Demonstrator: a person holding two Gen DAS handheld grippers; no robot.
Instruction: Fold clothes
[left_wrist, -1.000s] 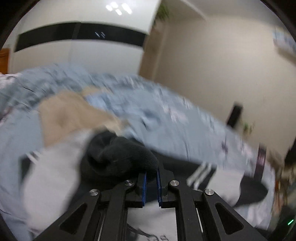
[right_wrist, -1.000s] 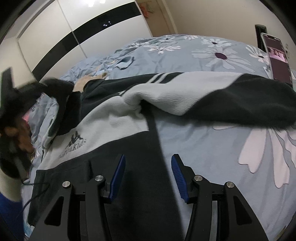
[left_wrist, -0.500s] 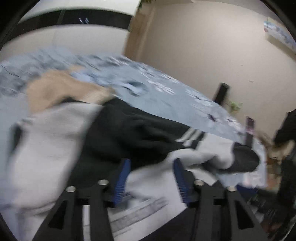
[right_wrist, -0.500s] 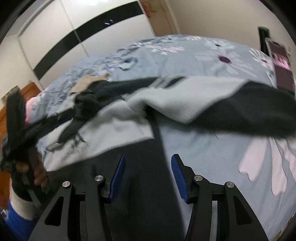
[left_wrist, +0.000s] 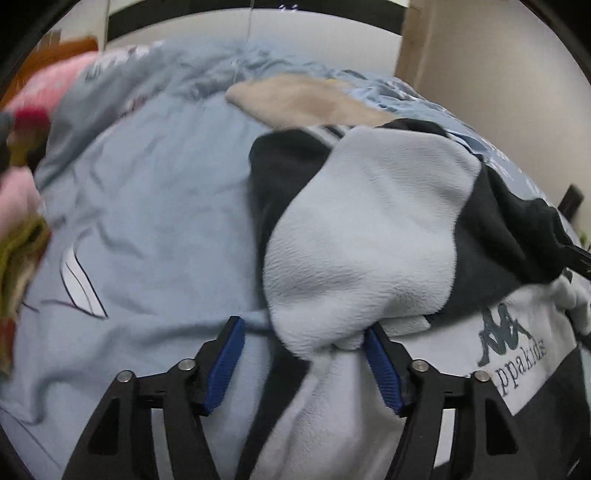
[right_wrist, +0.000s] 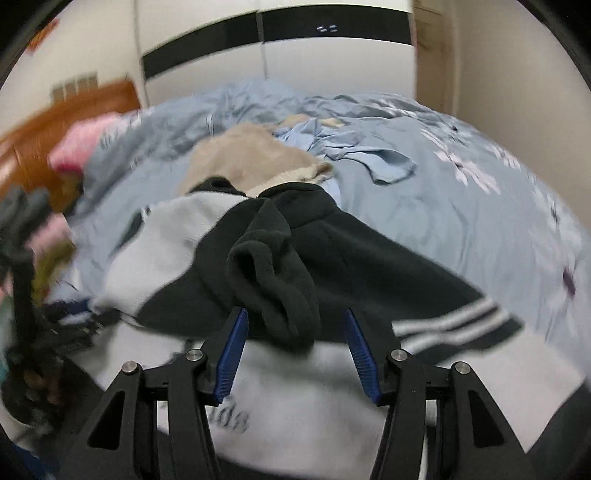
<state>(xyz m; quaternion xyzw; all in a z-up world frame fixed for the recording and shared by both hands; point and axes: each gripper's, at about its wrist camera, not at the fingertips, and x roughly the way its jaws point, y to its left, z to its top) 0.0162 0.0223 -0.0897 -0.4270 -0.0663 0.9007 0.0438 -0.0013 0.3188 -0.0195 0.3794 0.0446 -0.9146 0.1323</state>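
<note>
Sweatshirt: a fleece sweatshirt (left_wrist: 369, 229) in pale grey and black lies spread on the bed, partly folded over itself, its printed logo (left_wrist: 509, 339) facing up in the left wrist view.
Sleeves: one pale grey sleeve (left_wrist: 354, 258) is laid across the chest; a black sleeve with a rolled black cuff (right_wrist: 273, 284) lies over the body, and white stripes (right_wrist: 450, 325) show on the black fabric off to the right.
Left gripper: the left gripper (left_wrist: 303, 358) points down at the garment with its blue pads (left_wrist: 225, 362) set apart. The jaws have just been opening. The end of the pale grey sleeve sits between them; the right pad is at the fabric's edge, the left pad is clear of it, so nothing is pinched.
Right gripper: the right gripper (right_wrist: 295, 354) has its fingers apart, with the black cuff lying in the gap just ahead of the pads; whether a pad touches it cannot be told.
Bed: a blue floral duvet (right_wrist: 461, 206) lies under everything.
Other clothes: a beige garment (right_wrist: 243, 158) lies just behind the sweatshirt, a light blue shirt (right_wrist: 369, 155) beside it, and a blurred pink item (left_wrist: 48, 88) sits at the far left.
Room: a white wardrobe (right_wrist: 295, 51) with a black band stands behind the bed.
</note>
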